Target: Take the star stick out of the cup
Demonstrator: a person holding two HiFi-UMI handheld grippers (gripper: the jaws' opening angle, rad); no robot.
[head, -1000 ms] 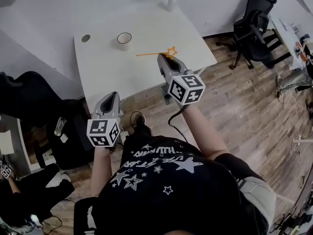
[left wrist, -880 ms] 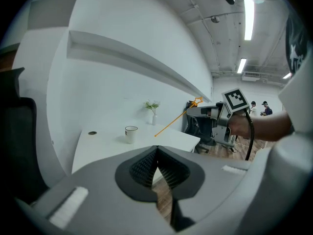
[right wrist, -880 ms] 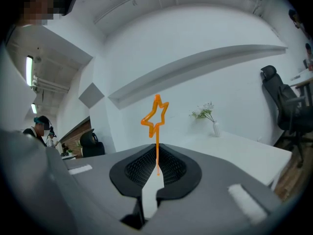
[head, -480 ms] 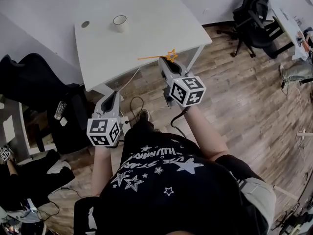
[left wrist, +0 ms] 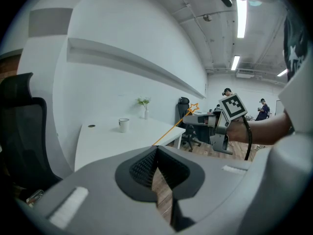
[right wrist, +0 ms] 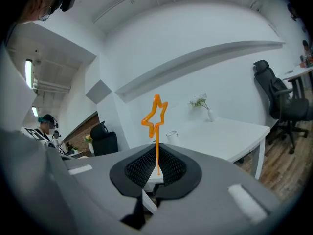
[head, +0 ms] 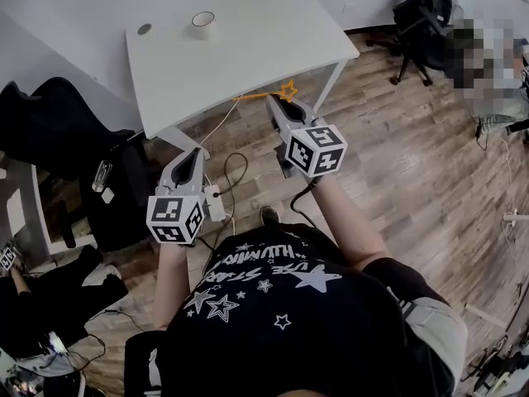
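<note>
My right gripper (head: pixel 278 103) is shut on the orange star stick (head: pixel 287 90), which it holds over the wooden floor just off the white table's (head: pixel 248 56) front edge. In the right gripper view the stick rises straight from between the jaws, with its star (right wrist: pixel 155 113) on top. The white cup (head: pixel 202 23) stands far back on the table, well away from both grippers, and shows small as the cup (right wrist: pixel 171 136) beyond the star. My left gripper (head: pixel 191 156) hangs lower left over the floor, shut on nothing. From the left gripper view the star stick (left wrist: pixel 192 108) appears at the right.
A vase with flowers (right wrist: pixel 209 114) stands at the table's far edge, and a round hole (head: pixel 145 29) sits near its left corner. A black office chair (head: pixel 417 15) is at the right, another dark chair (head: pixel 58 131) at the left. Cables and a power strip (head: pixel 216 203) lie on the floor.
The table and cup have slid up and away in the head view as the person stepped back. The star stick, earlier over the tabletop, now hangs past the table's front edge.
</note>
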